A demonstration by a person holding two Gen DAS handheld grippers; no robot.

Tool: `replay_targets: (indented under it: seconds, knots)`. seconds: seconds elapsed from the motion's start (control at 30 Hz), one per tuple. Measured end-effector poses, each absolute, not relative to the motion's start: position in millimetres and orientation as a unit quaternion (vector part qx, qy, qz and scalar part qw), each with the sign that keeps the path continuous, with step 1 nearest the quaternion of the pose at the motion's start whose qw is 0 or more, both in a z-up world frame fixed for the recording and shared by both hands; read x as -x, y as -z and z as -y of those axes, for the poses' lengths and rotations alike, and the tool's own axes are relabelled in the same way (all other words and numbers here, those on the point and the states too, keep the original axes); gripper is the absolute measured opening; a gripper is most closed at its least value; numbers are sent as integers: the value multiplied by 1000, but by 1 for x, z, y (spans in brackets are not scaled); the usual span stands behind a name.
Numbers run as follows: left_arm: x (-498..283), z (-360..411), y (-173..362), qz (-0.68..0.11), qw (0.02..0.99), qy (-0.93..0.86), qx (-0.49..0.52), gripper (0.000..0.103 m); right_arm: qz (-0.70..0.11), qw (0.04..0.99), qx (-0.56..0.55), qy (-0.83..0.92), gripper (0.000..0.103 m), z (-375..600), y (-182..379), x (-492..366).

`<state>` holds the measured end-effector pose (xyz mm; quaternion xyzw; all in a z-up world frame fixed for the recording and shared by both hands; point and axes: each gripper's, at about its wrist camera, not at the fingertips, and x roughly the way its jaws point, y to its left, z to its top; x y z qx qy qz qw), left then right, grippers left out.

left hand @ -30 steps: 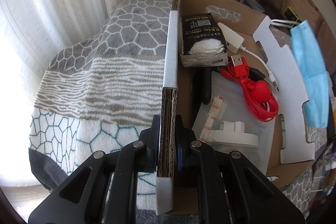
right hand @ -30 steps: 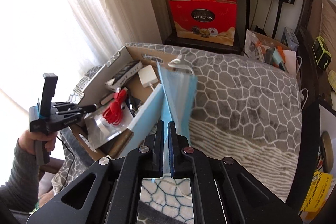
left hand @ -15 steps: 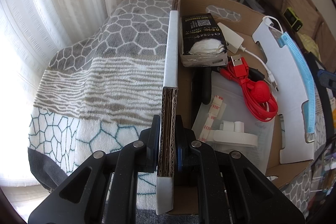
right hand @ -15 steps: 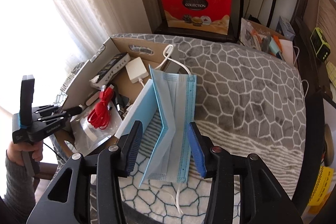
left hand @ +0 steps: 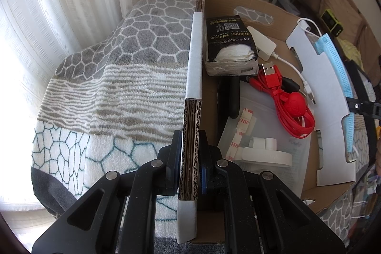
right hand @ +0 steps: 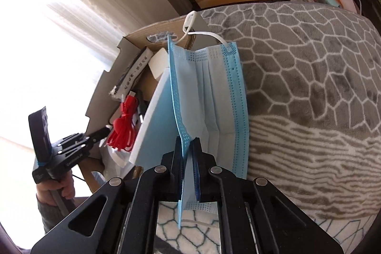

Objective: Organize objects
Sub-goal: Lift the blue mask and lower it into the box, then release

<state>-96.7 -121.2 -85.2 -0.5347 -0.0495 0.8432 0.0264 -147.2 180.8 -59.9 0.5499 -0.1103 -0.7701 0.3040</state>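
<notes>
Left gripper (left hand: 190,158) clamped on near-left wall of cardboard box (left hand: 238,4). Right gripper (right hand: 188,154) jaws just closed, pinching blue face mask (right hand: 214,92) draped over box's right flap.

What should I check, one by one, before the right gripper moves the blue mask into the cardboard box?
1. Right gripper shut on the blue mask: ok; its jaws have just closed on a fold.
2. Left gripper clamps the box wall, steadying the cardboard box: ok.
3. Mask clear of the white flap: not ok, it drapes along the flap.
4. Ear loop free: cannot tell, it lies near the box corner.
5. Space in the box: cannot tell; the red cable and the tissue pack fill much of it.
</notes>
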Motion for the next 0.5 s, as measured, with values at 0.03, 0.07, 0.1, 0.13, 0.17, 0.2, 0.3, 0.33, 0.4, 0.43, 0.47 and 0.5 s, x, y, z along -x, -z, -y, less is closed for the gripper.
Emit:
replay_targets:
  seconds: [0.03,0.07,0.1,0.13,0.17,0.2,0.3,0.33,0.4,0.43,0.47,0.5]
  knots:
    - [97,121,85,50,26,-843,535,11,118,310,-544,771,4,-182,55,147]
    - [97,121,85,50,26,-843,535,11,121,311,-538,774,4,-184,51,146]
    - [97,121,85,49,26,-843,535,11,123,312,-533,777,3,-185,44,145]
    - [97,121,85,49,26,-843,535,11,129,316,-528,778,3,-186,39,146]
    - [97,121,85,49,26,-843,535,11,138,321,-523,777,3,-188,33,146]
    - [96,121,85,50,26,-843,534,11,149,327,-520,775,3,-190,27,148]
    - [97,121,85,51,26,-843,534,11,167,341,-506,774,3,-192,8,149]
    - [97,121,85,51,26,-843,534,11,166,345,-500,777,3,-191,0,148]
    - [97,121,85,51,26,-843,534,11,162,354,-489,780,3,-186,-17,146]
    - [97,121,85,51,26,-843,534,11,160,359,-485,781,3,-183,-24,145]
    - [97,121,85,51,26,-843,534,11,158,364,-480,782,3,-179,-31,144]
    - [97,121,85,51,26,-843,534,11,155,369,-475,784,3,-174,-38,143]
